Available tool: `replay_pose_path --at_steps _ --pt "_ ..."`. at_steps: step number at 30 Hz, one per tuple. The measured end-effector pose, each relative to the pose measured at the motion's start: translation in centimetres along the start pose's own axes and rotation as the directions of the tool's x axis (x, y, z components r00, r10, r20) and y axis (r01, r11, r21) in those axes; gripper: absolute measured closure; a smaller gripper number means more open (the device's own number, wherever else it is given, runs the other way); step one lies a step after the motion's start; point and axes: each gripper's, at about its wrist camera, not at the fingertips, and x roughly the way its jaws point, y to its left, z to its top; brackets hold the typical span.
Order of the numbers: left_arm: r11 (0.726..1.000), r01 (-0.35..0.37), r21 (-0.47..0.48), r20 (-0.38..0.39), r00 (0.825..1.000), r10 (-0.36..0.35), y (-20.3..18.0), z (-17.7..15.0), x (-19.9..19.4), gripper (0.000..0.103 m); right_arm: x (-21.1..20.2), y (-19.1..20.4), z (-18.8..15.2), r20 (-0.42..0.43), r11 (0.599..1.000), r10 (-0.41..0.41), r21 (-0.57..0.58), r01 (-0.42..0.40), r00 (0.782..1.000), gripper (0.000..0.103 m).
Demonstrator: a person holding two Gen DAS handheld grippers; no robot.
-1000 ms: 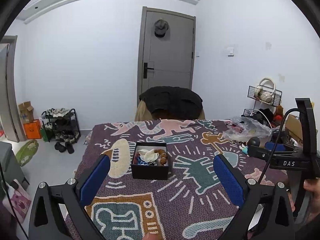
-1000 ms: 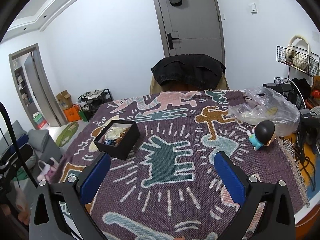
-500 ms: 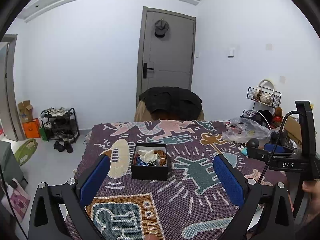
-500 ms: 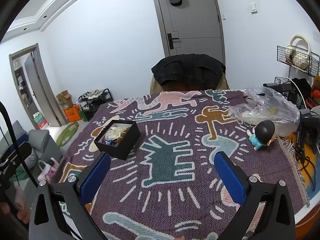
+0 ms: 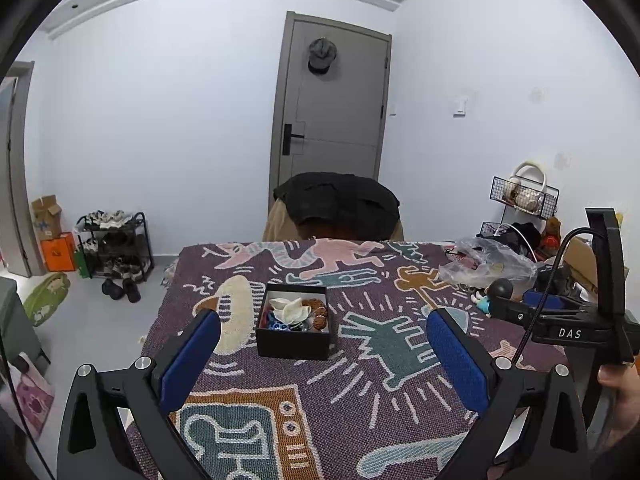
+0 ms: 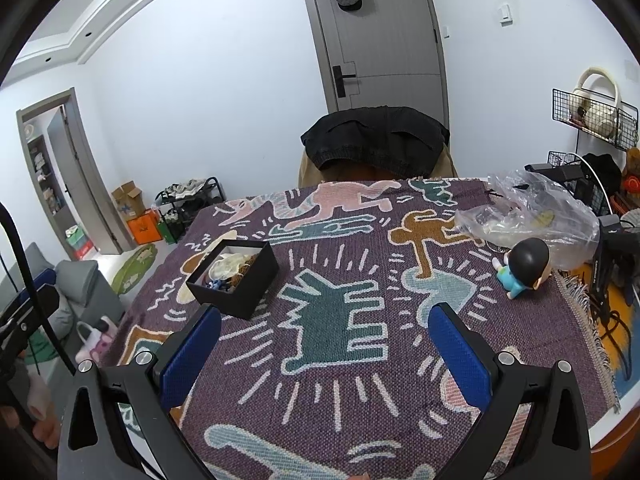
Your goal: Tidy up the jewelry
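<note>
Table draped in a purple woven blanket with cartoon figure patterns; white-walled room, grey door with a dark cap hung on it, black jacket slung over a chair back at the far table edge.

Small open black square box sits on the blanket, left of centre. Inside: tangled jewelry, with white shell-like pieces, brown beads, blue bits; individual items hard to separate.

Left gripper hangs above the near blanket edge, blue-padded jaws spread wide, holding nothing, box framed between them but farther off. Right gripper likewise wide apart and empty.

Right wrist view alone shows clearly a black-haired figurine in blue beside a crumpled clear plastic bag. Left wrist view shows the shoe rack.
</note>
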Motion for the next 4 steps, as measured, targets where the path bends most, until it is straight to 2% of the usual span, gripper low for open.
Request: replay_pose_path --at_steps 4 --pt "1.0 0.002 -0.011 0.012 1.0 -0.002 0.35 0.08 -0.22 0.0 0.02 0.02 -0.01 0.0 1.0 -0.001 0.001 0.001 1.0 0.0"
